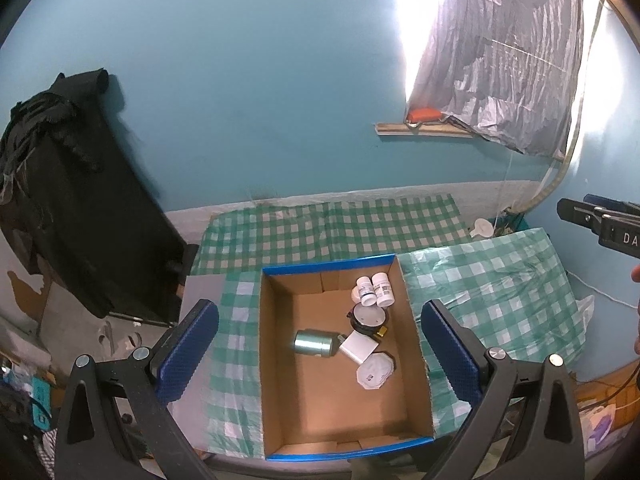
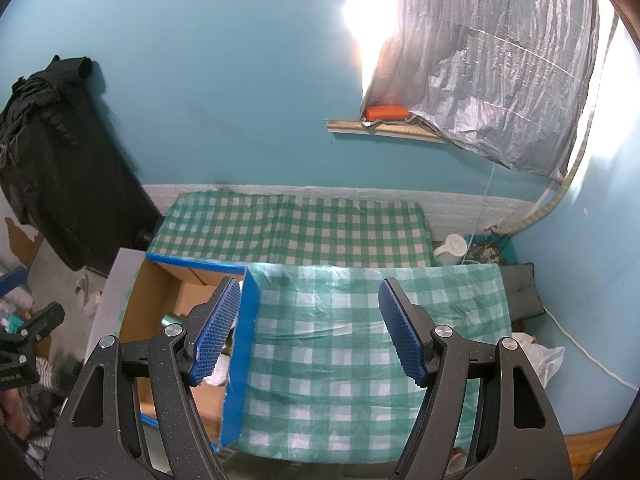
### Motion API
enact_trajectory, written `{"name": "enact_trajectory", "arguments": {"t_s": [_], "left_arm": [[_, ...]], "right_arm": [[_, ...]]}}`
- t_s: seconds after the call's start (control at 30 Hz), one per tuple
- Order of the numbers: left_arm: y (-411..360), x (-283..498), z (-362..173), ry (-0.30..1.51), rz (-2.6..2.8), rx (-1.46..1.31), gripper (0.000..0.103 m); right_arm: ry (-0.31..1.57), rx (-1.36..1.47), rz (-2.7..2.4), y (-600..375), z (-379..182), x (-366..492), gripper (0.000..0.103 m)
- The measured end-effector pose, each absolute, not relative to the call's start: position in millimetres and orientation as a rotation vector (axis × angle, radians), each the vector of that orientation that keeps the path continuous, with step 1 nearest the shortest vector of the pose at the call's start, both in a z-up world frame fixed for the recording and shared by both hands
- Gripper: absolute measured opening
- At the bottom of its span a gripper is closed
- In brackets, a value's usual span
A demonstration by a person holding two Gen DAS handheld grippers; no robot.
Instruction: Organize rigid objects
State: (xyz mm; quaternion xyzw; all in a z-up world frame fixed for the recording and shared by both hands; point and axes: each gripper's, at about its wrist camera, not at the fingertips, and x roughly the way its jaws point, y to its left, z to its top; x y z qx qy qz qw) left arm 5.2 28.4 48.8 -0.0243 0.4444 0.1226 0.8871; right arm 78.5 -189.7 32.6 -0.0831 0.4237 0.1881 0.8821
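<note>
Both grippers hang over the table, jaws wide, nothing between them. Left gripper sits above the cardboard box: brown corrugated walls, blue rim, rectangular. All the rigid stuff is inside it, right half: two white pill bottles lying against the far corner, a round black-rimmed puck, a brushed-metal cylinder on its side, a flat white square block touching it, and a white octagonal lid. Right gripper is over bare green-checked plastic cloth, glossy and wrinkled, just beside the box's blue wall. Finger pads are blue, knurled rubber.
</note>
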Motion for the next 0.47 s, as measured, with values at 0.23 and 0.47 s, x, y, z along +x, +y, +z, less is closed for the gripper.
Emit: {"name": "enact_trajectory", "arguments": {"t_s": [0.23, 0.47], "left_arm": [[26.9, 4.1, 51.7, 0.902, 0.250, -0.042, 0.102], [24.6, 6.5, 52.2, 0.902, 0.246, -0.043, 0.102]], "right_arm": [[0.883, -0.173, 0.391, -188.7, 32.4, 78.4, 0.071], [0.889, -0.175, 0.393, -191.0, 29.2, 82.8, 0.071]]}}
